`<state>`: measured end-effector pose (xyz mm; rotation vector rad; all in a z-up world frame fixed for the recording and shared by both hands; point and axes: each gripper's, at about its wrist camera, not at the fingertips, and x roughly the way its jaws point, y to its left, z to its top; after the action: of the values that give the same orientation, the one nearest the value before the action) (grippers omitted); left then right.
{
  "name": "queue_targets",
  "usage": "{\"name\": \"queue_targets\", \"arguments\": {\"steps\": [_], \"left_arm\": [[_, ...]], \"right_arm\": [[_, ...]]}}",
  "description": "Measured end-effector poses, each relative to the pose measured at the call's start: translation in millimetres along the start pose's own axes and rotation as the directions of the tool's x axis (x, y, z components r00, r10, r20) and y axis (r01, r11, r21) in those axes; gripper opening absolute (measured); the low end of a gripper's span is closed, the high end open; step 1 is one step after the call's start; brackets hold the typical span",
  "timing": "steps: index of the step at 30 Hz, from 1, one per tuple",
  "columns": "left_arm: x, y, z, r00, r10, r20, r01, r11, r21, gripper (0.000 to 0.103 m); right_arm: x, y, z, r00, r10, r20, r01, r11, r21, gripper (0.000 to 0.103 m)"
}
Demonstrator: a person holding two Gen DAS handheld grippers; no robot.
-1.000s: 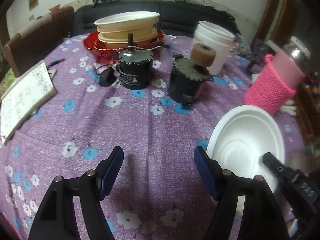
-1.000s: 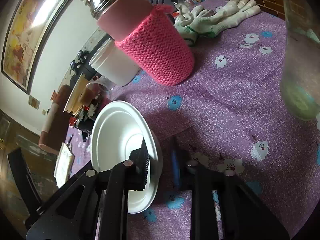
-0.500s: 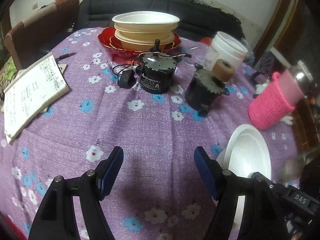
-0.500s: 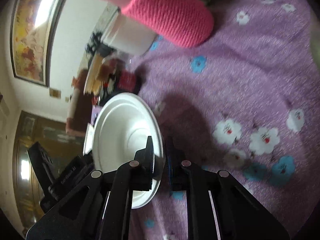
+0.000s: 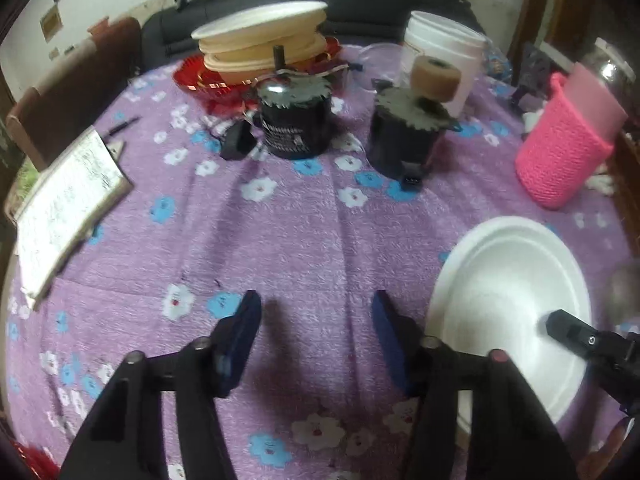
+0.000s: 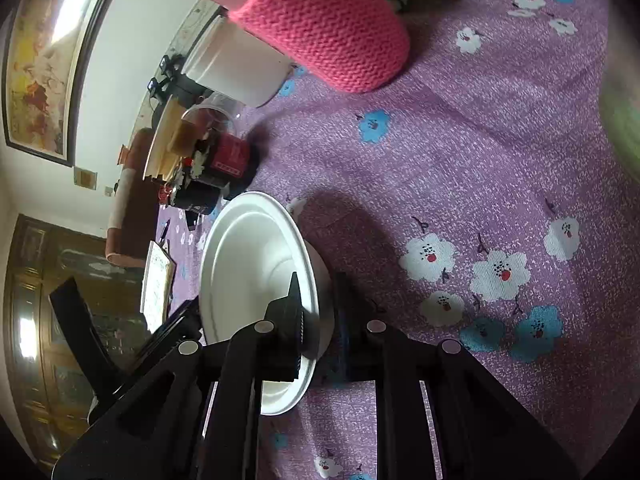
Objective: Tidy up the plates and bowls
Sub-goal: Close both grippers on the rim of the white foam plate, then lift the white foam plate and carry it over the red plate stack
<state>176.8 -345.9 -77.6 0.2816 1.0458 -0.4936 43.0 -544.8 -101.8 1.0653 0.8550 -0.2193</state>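
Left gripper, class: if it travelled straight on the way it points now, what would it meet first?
Bare purple tablecloth lies ahead of the open left gripper; beyond it, probably the black toothed-top canister, though depth is hard to judge.

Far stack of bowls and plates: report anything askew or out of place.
The top white plate sits tilted on the beige bowls, which rest on the red plate, so the stack looks uneven. One white bowl is apart from it, near the pink knitted sleeve, its rim pinched in the right gripper.
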Motion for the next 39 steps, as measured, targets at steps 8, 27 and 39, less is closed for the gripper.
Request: {"name": "queue_targets", "arguments": {"steps": [8,27,39], "left_arm": [[1.0,-4.3,-2.8,0.998,-0.056,-0.013,0.056,0.998,0.008,0.004],[-12.7,18.8,-1.9,0.941,-0.33,-0.071,0.319,0.938,-0.132,0.0],[-68.7,70.3,-43.9,0.95,-0.313,0.006,0.308,0.929,-0.206,0.012]], "right_arm": [[-0.3,-0.1,-3.1,1.0,0.015,0.003,-0.015,1.0,0.003,0.013],[-7.7,7.6,-4.8,0.998,0.068,-0.005,-0.068,0.998,0.011,0.013],[-26.1,37.1,-50.1,0.999,0.027,0.024,-0.024,0.994,-0.11,0.013]]}}
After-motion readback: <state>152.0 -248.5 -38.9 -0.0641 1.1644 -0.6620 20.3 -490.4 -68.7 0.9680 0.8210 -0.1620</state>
